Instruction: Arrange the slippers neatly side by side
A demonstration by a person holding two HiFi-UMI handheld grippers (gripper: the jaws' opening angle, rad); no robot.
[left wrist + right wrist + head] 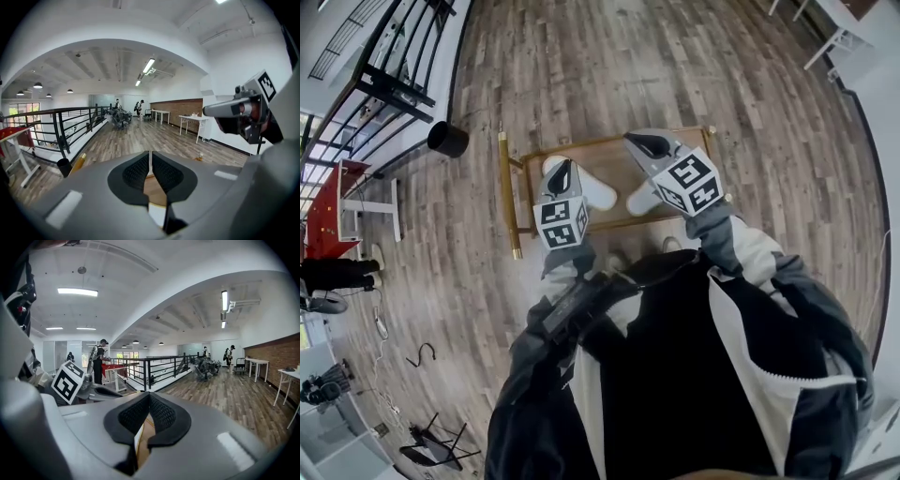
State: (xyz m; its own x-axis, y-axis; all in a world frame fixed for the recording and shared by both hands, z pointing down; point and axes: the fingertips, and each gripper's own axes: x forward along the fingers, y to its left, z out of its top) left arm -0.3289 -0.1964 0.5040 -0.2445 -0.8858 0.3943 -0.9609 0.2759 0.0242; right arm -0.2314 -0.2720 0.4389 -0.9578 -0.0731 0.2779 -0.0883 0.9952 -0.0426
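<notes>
A plank floor (628, 56) runs under a white ceiling (117, 58) with strip lights (149, 65). A black railing (70, 124) lines one side; white tables (194, 122) stand along a brick wall (176, 105). A black bin (447, 139) sits near the railing.

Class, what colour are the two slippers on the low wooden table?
The two soft slippers are plain white; the head view shows them best.

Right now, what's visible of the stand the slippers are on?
The stand is low, with a flat brown wood-look top in a gold-coloured frame and a gold post along its left side. It sits level on the plank floor just ahead of the person. A white slipper and a second slipper lie on it, visible ends close but apart. The left gripper and right gripper partly hide it.
</notes>
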